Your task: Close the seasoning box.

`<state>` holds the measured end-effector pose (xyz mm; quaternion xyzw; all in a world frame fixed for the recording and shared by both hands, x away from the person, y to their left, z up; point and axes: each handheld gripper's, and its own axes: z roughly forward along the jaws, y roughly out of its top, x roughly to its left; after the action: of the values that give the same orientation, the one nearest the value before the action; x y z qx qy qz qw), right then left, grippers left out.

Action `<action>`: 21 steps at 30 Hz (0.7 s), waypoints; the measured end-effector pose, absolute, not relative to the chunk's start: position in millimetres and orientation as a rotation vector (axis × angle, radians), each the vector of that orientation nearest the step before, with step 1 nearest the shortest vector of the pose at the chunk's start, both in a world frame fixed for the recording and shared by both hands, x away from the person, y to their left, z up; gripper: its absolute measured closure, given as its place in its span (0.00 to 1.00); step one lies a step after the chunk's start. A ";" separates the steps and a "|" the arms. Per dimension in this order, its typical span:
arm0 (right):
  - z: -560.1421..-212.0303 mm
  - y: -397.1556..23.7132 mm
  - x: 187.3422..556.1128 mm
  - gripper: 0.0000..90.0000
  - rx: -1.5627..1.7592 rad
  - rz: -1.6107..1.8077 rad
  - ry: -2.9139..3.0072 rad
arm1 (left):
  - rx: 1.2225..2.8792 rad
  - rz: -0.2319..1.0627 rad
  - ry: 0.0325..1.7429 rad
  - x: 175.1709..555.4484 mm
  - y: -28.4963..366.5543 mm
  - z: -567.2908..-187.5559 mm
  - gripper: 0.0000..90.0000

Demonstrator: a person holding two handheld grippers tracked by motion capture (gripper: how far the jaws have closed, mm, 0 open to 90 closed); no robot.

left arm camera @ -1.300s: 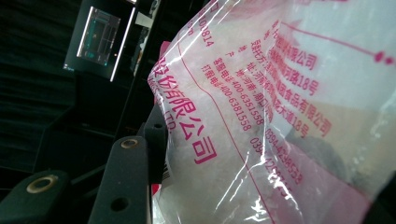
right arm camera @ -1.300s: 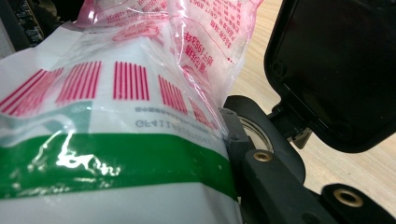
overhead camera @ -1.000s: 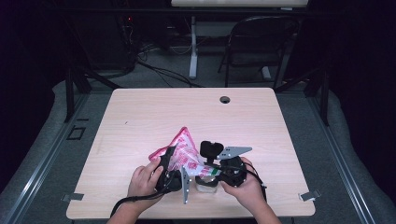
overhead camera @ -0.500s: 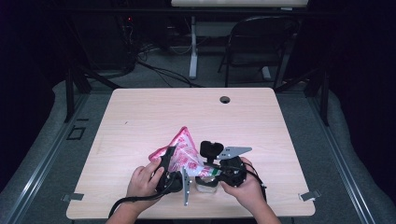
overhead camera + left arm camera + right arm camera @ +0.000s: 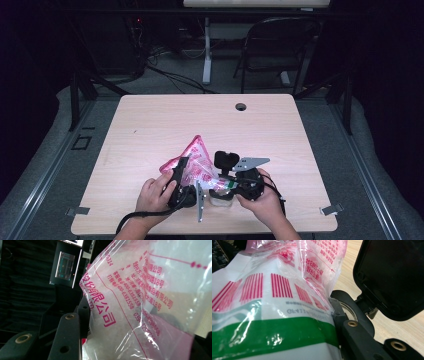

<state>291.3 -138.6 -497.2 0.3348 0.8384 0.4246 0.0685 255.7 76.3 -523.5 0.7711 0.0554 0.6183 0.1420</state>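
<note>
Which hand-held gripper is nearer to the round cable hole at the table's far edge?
Right. The right hand-held gripper sits nearer the cable hole, almost directly below it in the high view; the left hand-held gripper is farther off to the left, across the pink printed bag.

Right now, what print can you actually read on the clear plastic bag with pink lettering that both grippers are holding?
On the clear plastic bag with pink lettering, left gripper view:
"400-6351558"
"400-6381558"
"18", after Chinese characters
Large pink Chinese characters ending in "公司".
A code near the top edge, partly cut off: not sure.

On the white, green-banded part of the bag, right gripper view:
Upside-down grey Latin line: too blurred.
"1983" among mirrored pink characters, uncertain.
Pink barcode-like stripes, no digits.

High view: print too small to read.
</note>
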 end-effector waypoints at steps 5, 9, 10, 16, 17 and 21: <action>-496.3 -138.2 290.4 1.00 0.994 1.266 2.519 | 2.221 1.800 0.146 255.0 75.9 -522.3 0.64; -493.6 -137.9 290.6 1.00 0.970 1.234 2.529 | 2.218 1.805 0.134 254.7 75.8 -520.5 0.64; -492.5 -137.5 290.4 1.00 0.972 1.231 2.522 | 2.218 1.804 0.131 254.7 76.0 -519.2 0.64; -488.7 -138.1 288.2 1.00 0.970 1.235 2.515 | 2.219 1.823 0.108 253.0 74.6 -513.6 0.64; -488.5 -138.5 287.9 1.00 0.965 1.228 2.517 | 2.213 1.825 0.104 252.6 74.1 -513.7 0.64; -490.6 -139.8 284.7 1.00 0.963 1.223 2.511 | 2.216 1.829 0.087 250.9 72.3 -514.6 0.64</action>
<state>284.7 -139.8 -490.6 0.3246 0.8462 0.4122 0.0936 250.9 72.3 -514.6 0.7640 0.0299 0.6305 0.1333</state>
